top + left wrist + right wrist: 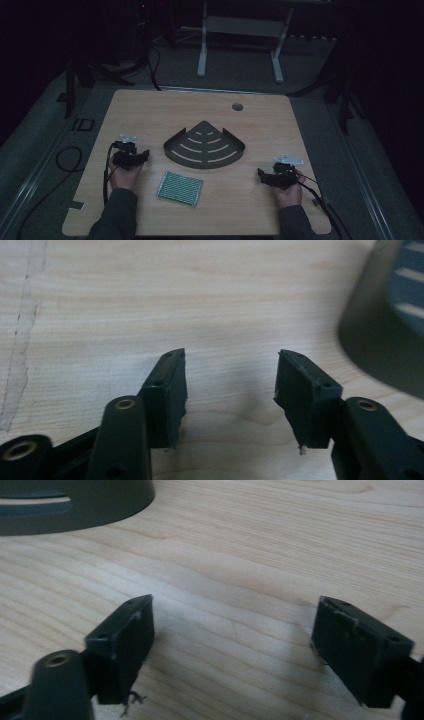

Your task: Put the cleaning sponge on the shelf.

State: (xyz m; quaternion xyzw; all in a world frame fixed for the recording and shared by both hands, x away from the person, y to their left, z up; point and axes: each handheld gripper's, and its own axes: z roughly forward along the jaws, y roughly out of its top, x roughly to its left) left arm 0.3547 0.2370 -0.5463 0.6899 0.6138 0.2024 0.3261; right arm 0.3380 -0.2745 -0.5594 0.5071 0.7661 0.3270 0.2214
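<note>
A person's hands rest two grippers on a light wooden table [150, 110] in a dim room. The left gripper [141, 156] sits just left of a dark, fan-shaped slotted metal tray [204, 146] at the table's centre, its jaws parted with nothing between them. The right gripper [261, 173] lies well to the tray's right near the table edge, jaws spread wide and empty above bare wood. A green-and-white patterned rectangular mat [180, 188] lies flat in front of the tray, between the two hands
</note>
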